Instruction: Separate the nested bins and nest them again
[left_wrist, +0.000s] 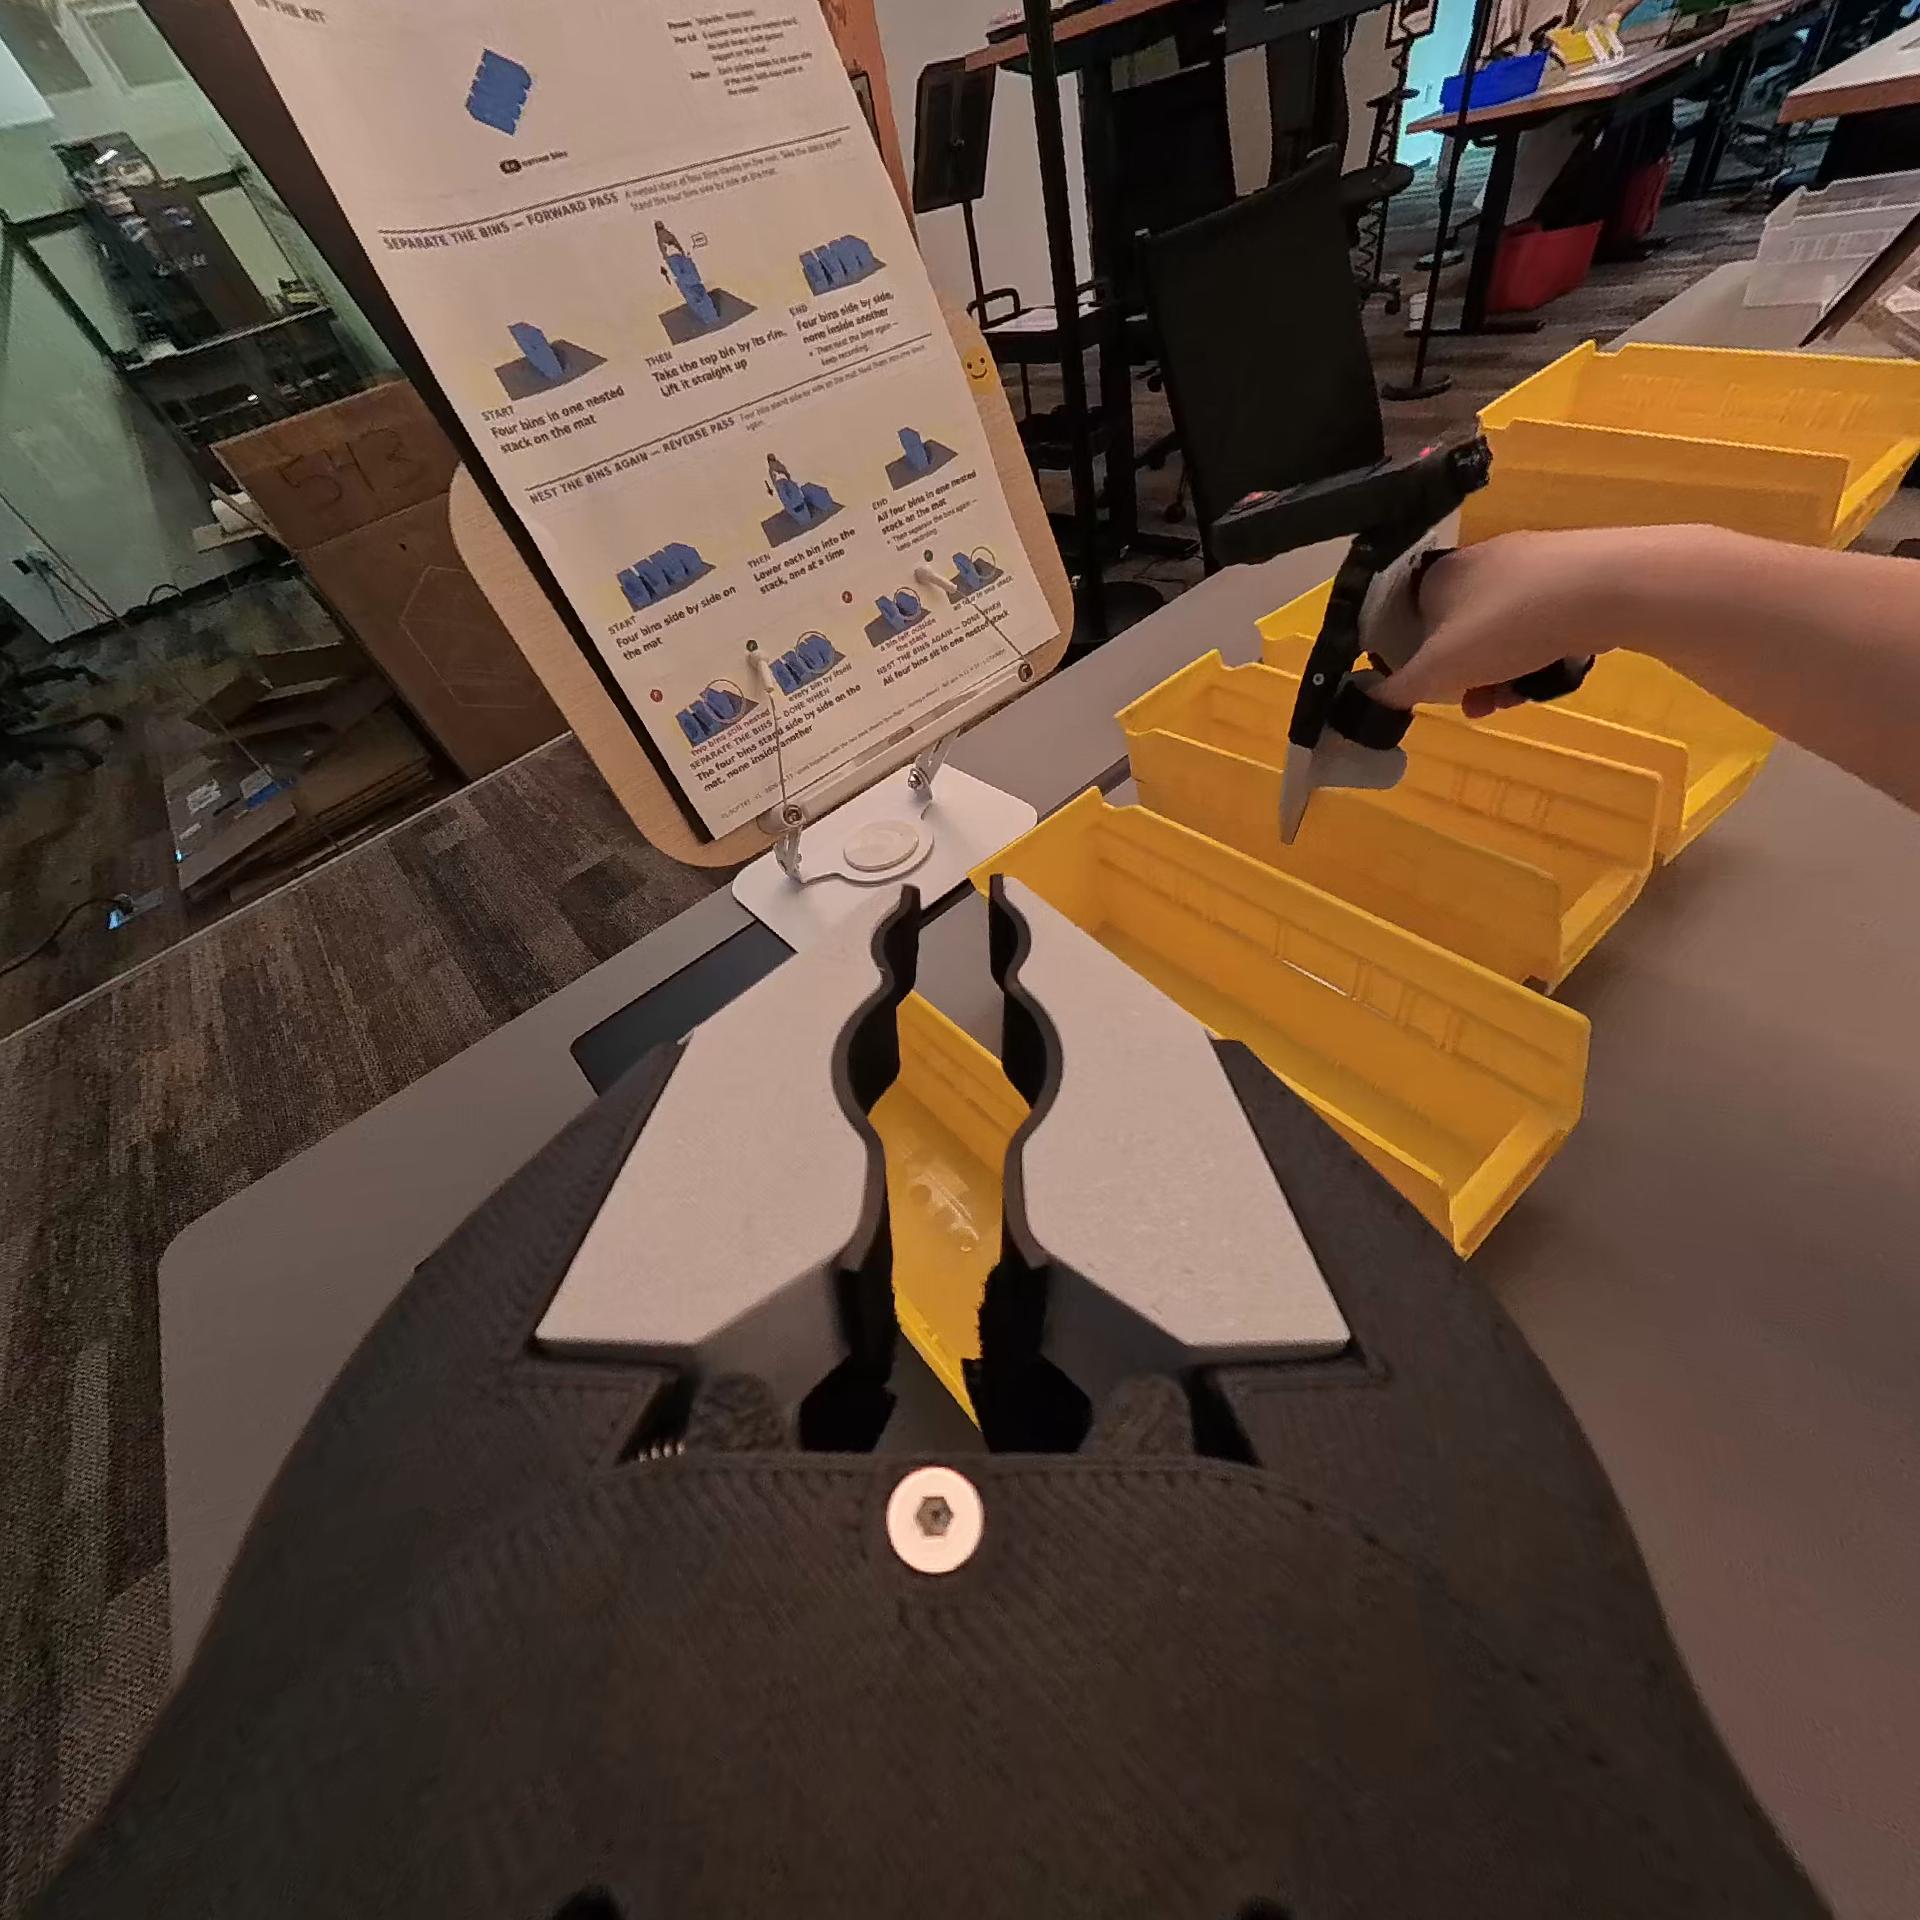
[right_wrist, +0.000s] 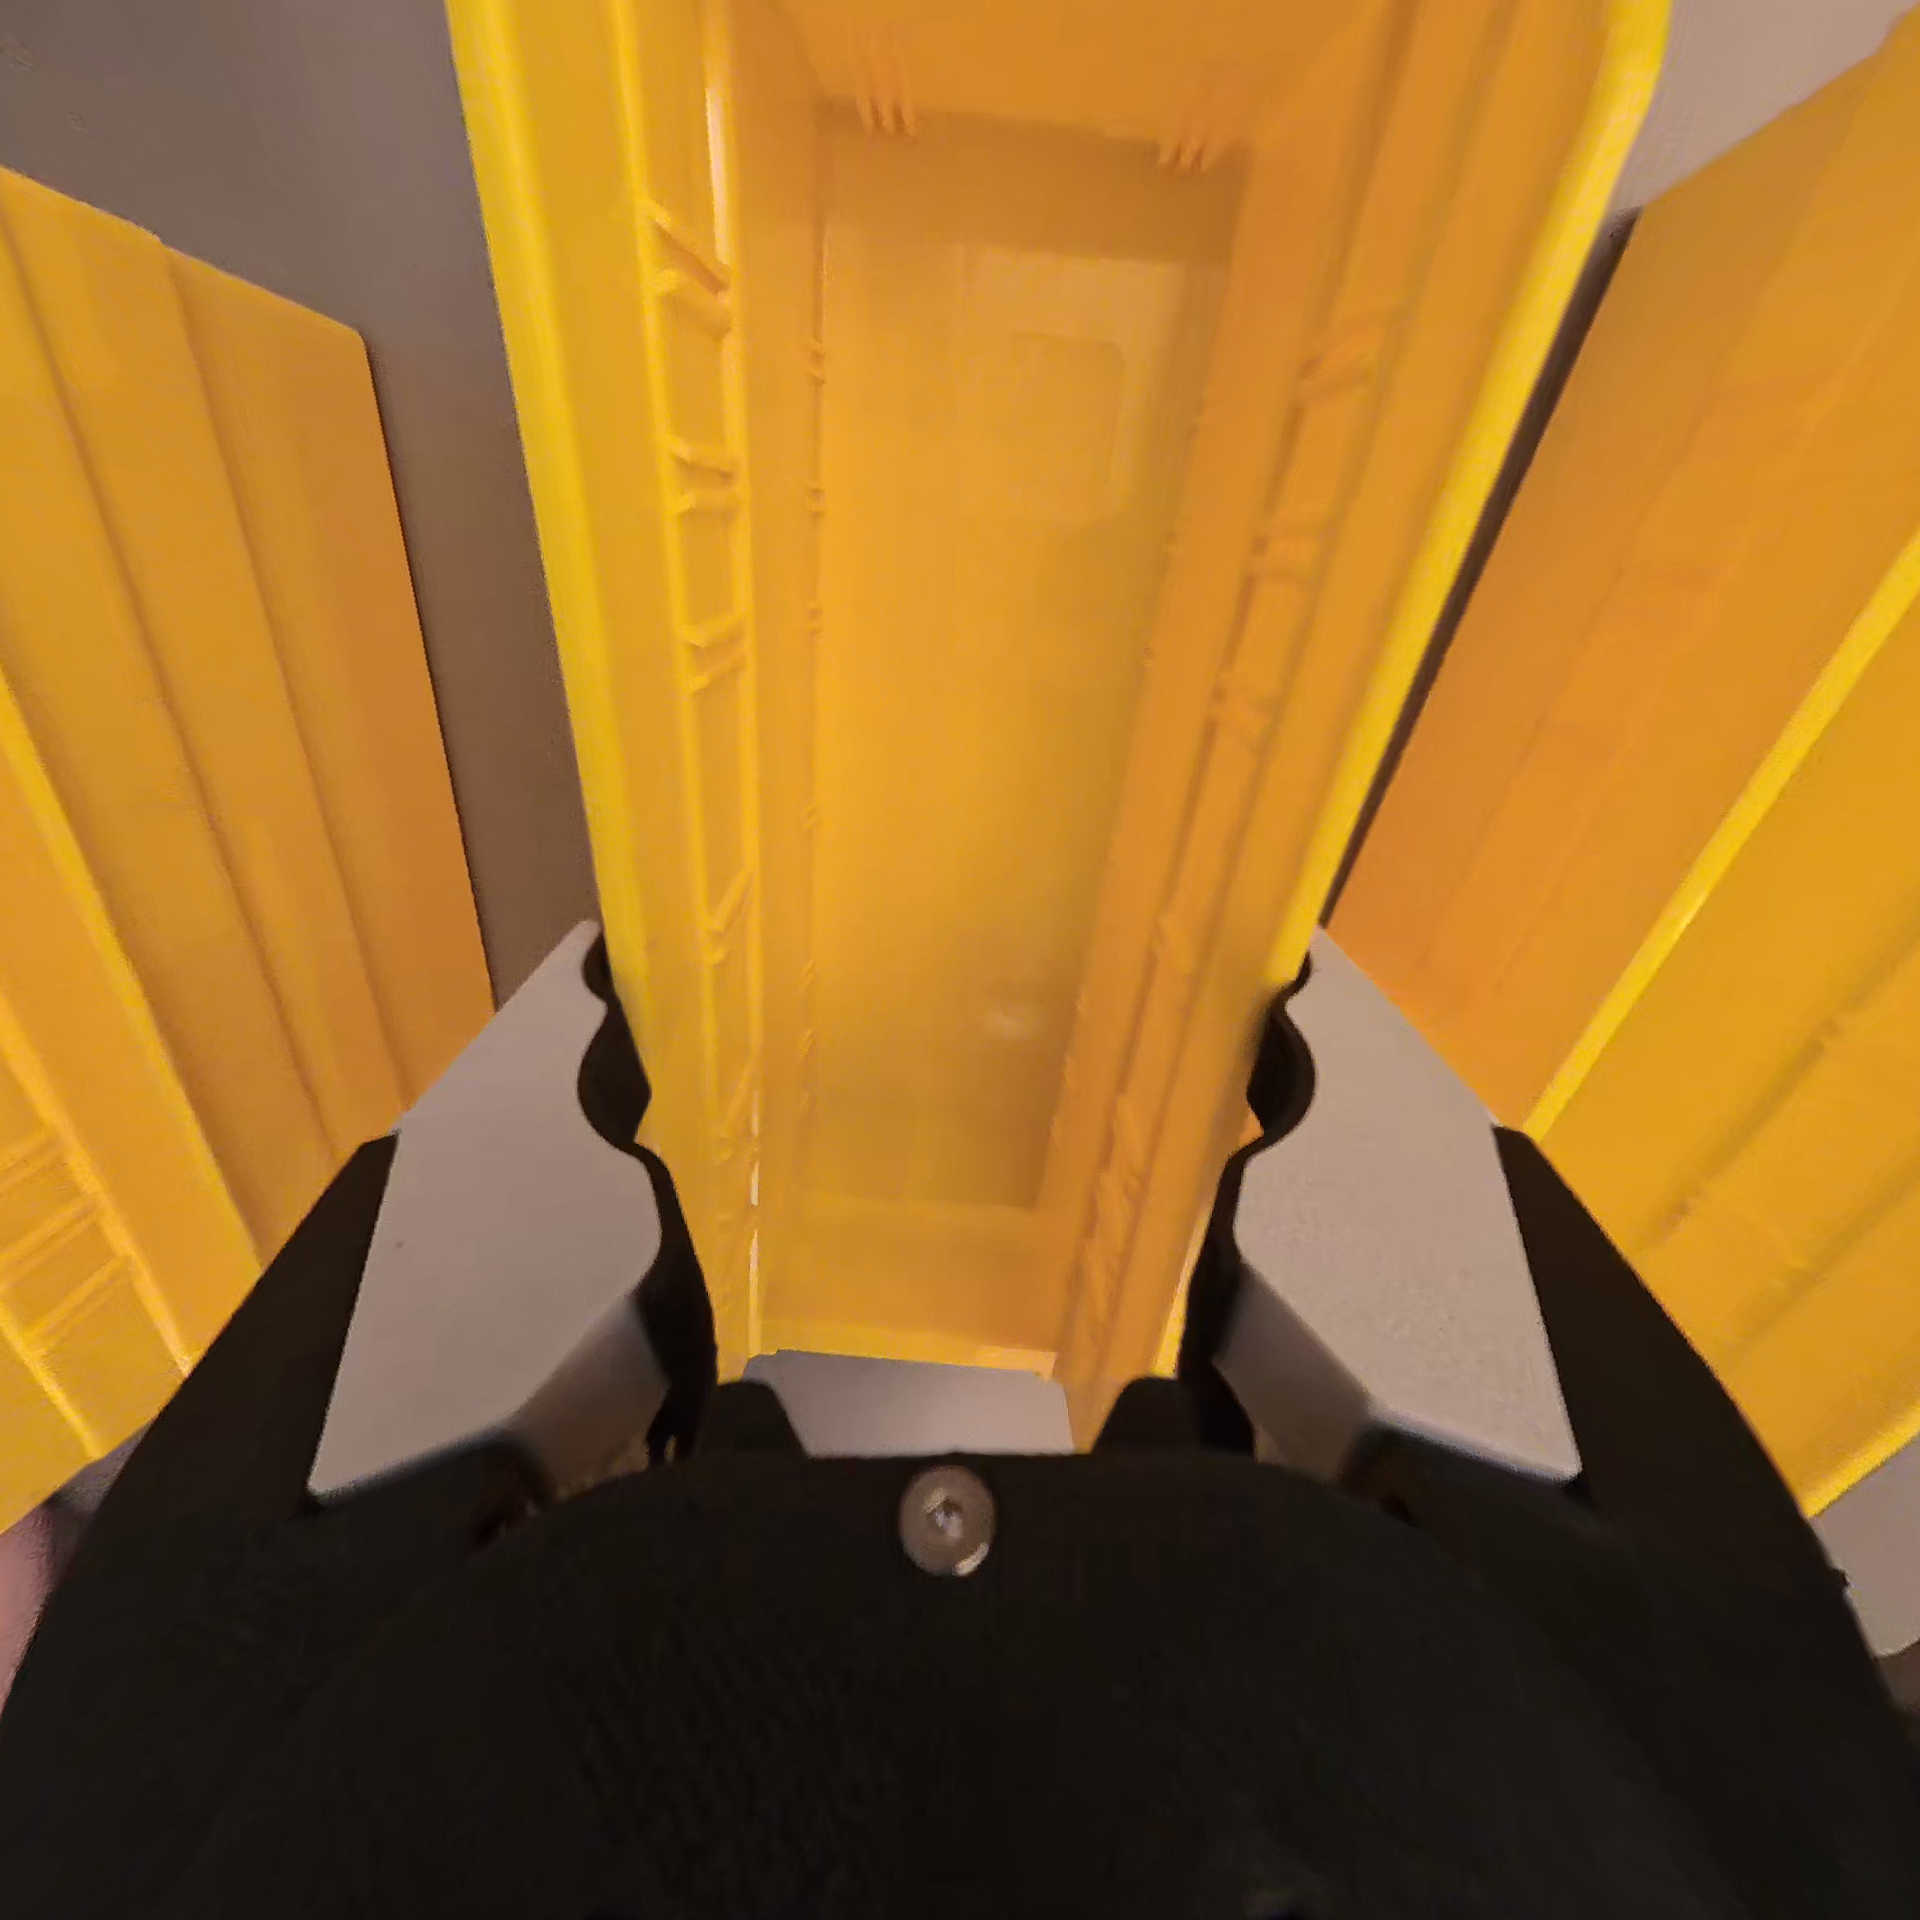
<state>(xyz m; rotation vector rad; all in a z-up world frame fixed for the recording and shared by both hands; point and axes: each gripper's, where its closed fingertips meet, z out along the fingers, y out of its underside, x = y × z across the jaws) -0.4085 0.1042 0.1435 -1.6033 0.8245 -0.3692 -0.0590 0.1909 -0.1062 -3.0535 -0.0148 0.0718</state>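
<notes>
At far left, beyond the table's edge, grey carpet (left_wrist: 312, 987) and cardboard boxes (left_wrist: 343, 499) are lying under a glass wall. Next to them, an instruction board (left_wrist: 727, 416) is leaning back on a white stand (left_wrist: 935, 821) at the table's (left_wrist: 1714, 1351) rear edge. Just in front of the stand, the left gripper (left_wrist: 951, 904) is hovering with its fingers drawn nearly together. It is pinching a yellow wall of the held bin (left_wrist: 935, 1143), which is showing only through the narrow slot between them. To its right, three more yellow bins are standing side by side on the table, close together but none inside another: the near bin (left_wrist: 1299, 987), the middle bin (left_wrist: 1455, 821) and the far bin (left_wrist: 1683, 717). A hand (left_wrist: 1507, 623) is reaching in from the right and pointing the right gripper (right_wrist: 945, 966) down over the middle bin. In the right wrist view its fingers are spreading wide across that bin's open top. Each pad is lying against the outside of a long rim, though whether they are pressing I cannot tell, as the frame is blurring. Another bin is lying on either side, apart from it. Farther right and back, larger yellow bins (left_wrist: 1714, 447) are sitting on the table. Behind them a black chair (left_wrist: 1268, 353) and a red crate (left_wrist: 1538, 260) are standing.
</notes>
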